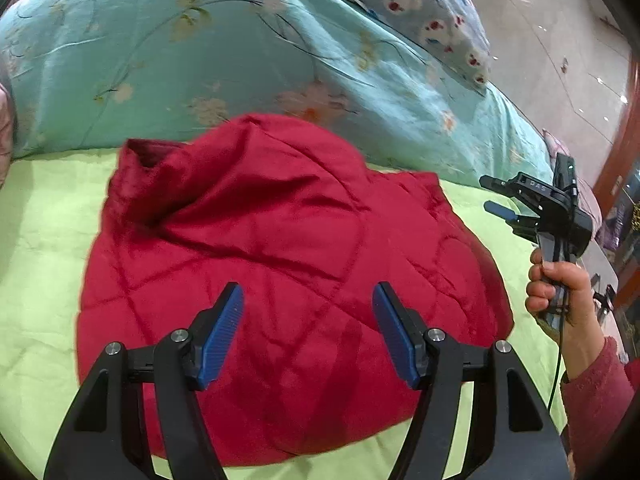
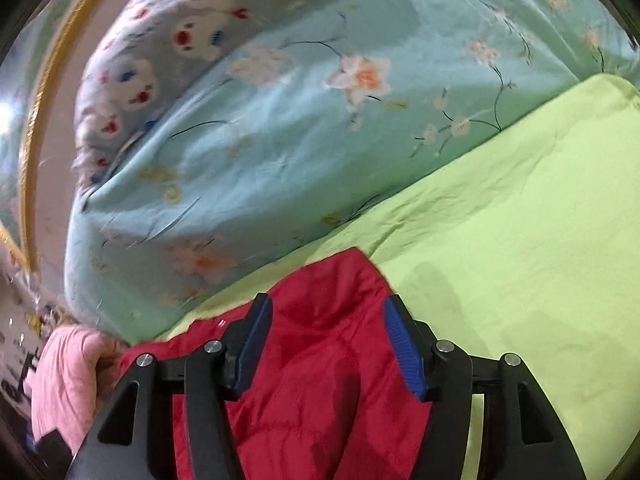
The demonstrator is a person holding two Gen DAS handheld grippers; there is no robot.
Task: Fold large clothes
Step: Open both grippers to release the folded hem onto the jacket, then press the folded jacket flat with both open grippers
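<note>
Both my left gripper [image 1: 307,330] and right gripper [image 2: 328,344] stood spread, empty. Red quilted jacket [image 1: 280,264] lay bunched on the green sheet [image 1: 40,240] just beneath both fingertips. Judged between folds; next needs an edge pinched.

Red quilted garment's [image 2: 320,380] near part cut off by right wrist view's lower edge.

We see a bed spread with a light green sheet [image 1: 44,216]. On it near us lies a folded, quilted red garment [image 1: 280,272]; along its far side sits a bunched turquoise floral quilt [image 1: 168,60].
</note>
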